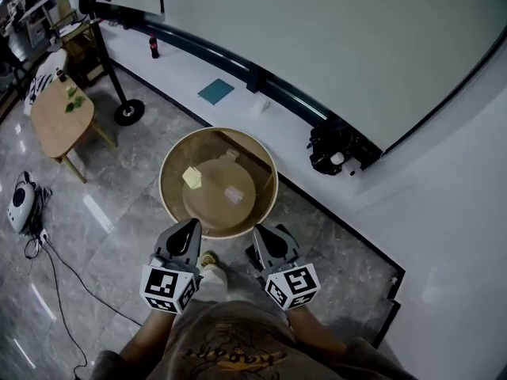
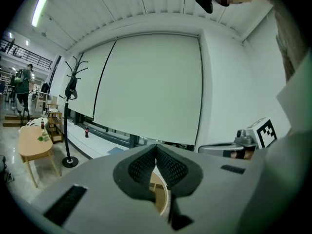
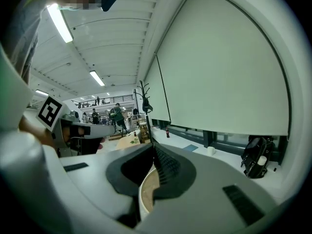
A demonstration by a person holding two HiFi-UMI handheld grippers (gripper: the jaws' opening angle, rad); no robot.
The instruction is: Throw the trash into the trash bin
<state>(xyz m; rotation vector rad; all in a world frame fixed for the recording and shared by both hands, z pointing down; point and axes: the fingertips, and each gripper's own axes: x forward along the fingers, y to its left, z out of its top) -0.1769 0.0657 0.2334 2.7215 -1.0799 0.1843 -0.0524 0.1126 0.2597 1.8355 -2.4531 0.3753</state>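
Both claws were clamped on the near rim of the trash bin: the left gripper and the right gripper sat side by side, each with its jaws pinched together on the thin wall, as each gripper's own view confirmed. The bin was right in front of me over the grey tile floor, and I couldn't tell whether it was standing or hanging; a yellow scrap and a pale scrap lay on its bottom. My read: the bin was light and stiff but thin-walled and likely to tip, so two spread rim grips suited it, and the scraps looked featherweight.
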